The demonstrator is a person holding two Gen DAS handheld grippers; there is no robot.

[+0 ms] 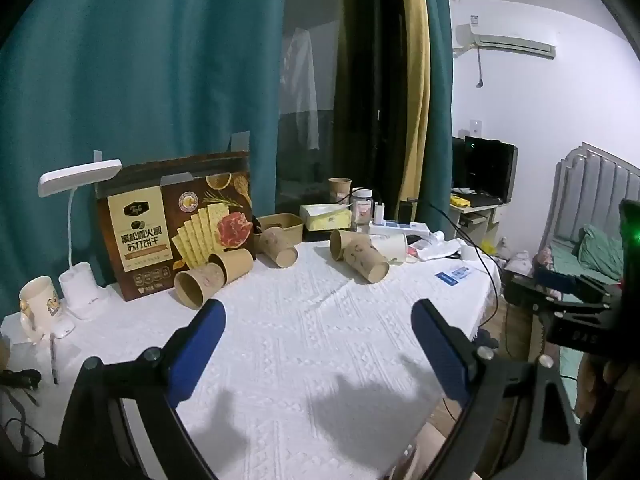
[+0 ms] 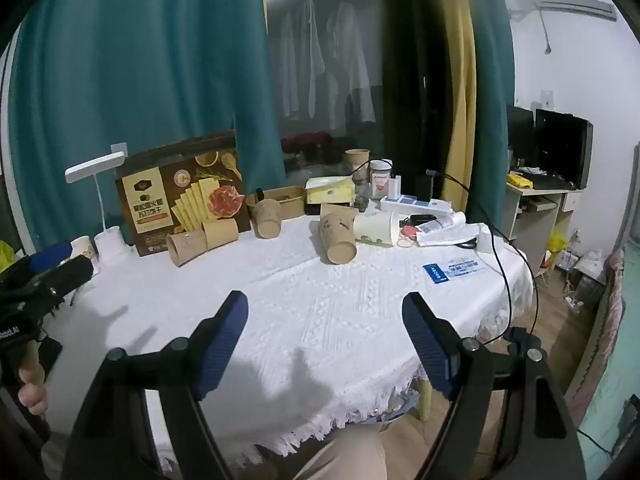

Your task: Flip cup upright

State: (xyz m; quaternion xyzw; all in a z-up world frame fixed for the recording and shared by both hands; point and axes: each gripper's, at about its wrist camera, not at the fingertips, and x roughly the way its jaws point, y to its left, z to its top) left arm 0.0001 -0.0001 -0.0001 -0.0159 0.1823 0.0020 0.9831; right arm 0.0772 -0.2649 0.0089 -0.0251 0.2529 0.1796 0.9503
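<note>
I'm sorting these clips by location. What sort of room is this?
Most likely a bedroom used as a living space: a bed with a padded headboard, a wall air conditioner, and a computer desk beside a cluttered table with a white tablecloth.

Teal curtains (image 1: 140, 80) flank a dark window (image 1: 320, 100); white wall (image 1: 540, 100) right.

A brown cracker box (image 1: 176, 224) stands at centre left on the counter (image 1: 304, 344), a white desk lamp (image 1: 78, 240) at its left. Teal curtains (image 1: 152, 60) fill the upper left; a black monitor (image 1: 490, 170) sits far right.
</note>
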